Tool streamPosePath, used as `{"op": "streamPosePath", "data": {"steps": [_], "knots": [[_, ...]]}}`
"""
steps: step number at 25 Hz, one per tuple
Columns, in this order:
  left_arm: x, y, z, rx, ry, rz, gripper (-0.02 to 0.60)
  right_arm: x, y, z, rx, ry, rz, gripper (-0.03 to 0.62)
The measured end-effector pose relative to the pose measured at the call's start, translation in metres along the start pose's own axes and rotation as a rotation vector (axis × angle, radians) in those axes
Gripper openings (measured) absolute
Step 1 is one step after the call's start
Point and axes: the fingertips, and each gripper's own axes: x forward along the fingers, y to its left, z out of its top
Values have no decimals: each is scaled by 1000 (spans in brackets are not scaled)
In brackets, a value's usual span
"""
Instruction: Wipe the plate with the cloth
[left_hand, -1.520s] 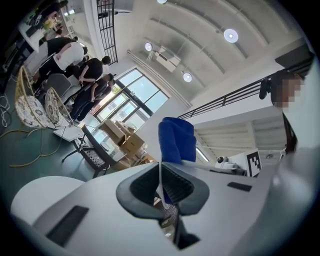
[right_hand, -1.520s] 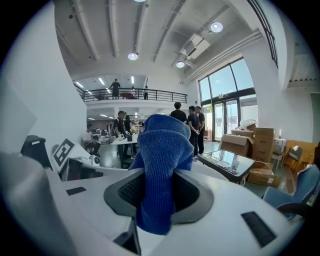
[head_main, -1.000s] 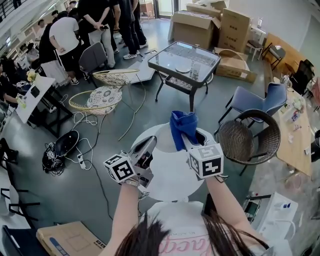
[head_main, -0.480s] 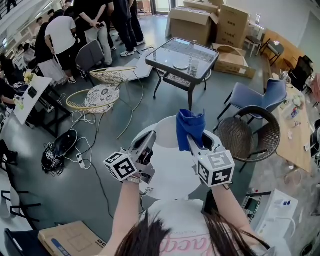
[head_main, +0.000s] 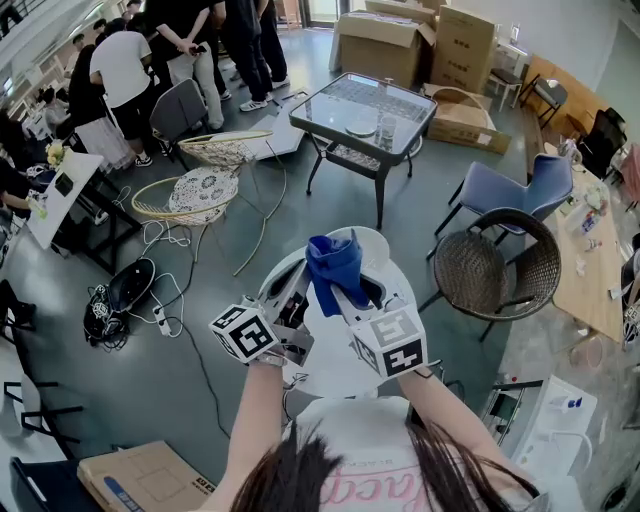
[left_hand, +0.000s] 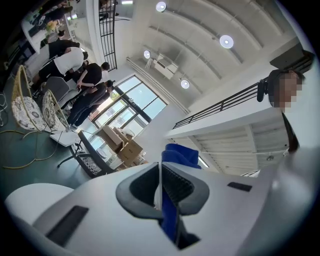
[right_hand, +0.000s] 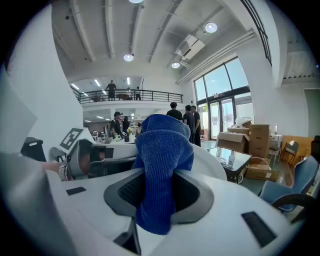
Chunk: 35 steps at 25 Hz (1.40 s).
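My right tool (right_hand: 160, 195) is clenched on the blue cloth (right_hand: 162, 150), which stands up out of it. My left tool (left_hand: 160, 187) is clenched on the thin rim of the white plate (right_hand: 211, 164) and holds it in the air. The cloth seems to lie against the plate's face, so I judge the wiping is under way. I cannot tell how much is left.
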Motion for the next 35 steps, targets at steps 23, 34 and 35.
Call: {"op": "streamPosePath", "data": {"steps": [23, 34, 35], "knots": [[-5, -17, 7, 313, 27, 0, 19, -58, -103, -23, 113, 12, -259, 133], [3, -63, -27, 1449, 238, 20, 18, -70, -103, -7, 64, -21, -186, 133], [4, -66, -31, 1546, 243, 8, 18, -71, -103, -5, 58, -22, -178, 133]]}}
